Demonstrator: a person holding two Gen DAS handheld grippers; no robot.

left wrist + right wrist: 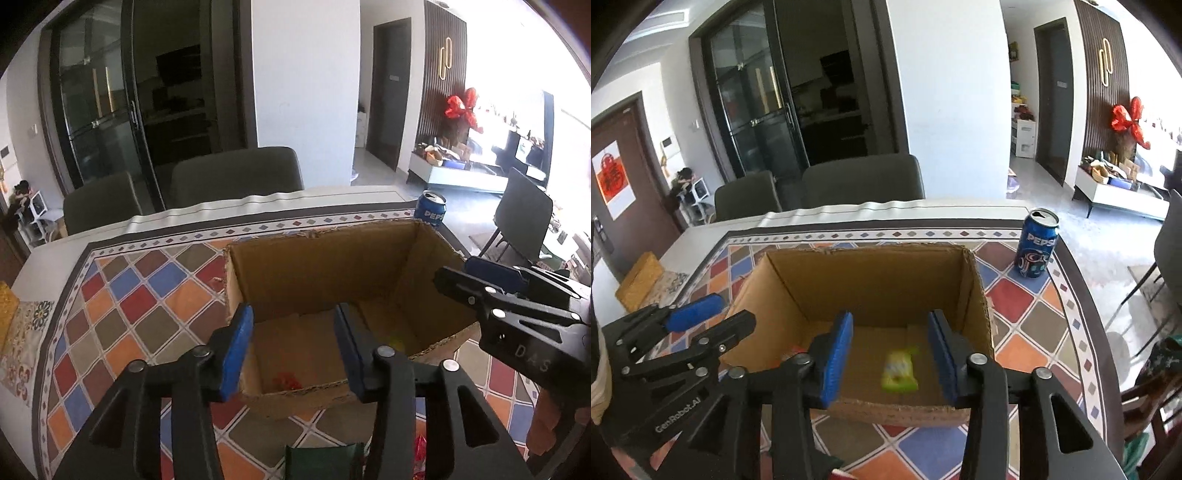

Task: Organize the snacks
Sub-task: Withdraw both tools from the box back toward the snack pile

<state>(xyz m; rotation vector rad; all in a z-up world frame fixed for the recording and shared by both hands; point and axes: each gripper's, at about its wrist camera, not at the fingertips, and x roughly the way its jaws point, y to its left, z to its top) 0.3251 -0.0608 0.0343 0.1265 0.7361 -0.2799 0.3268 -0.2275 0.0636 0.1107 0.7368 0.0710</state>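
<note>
Corrugated cardboard box, crinkly yellow-green packet inside, both grippers' blue ribbed fingers apart, empty.

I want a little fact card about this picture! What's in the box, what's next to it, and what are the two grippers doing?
box: open cardboard box on a colourful diamond-pattern tablecloth
in the box: a yellow-green snack packet, blurred; something small and red, too unclear to name
beside the box: an opened blue Pepsi can, standing upright, apart from the box
left gripper: open, nothing between its jaws, over the box's near edge
right gripper: open, the packet below it, not gripped
behind the table: grey chairs
</note>
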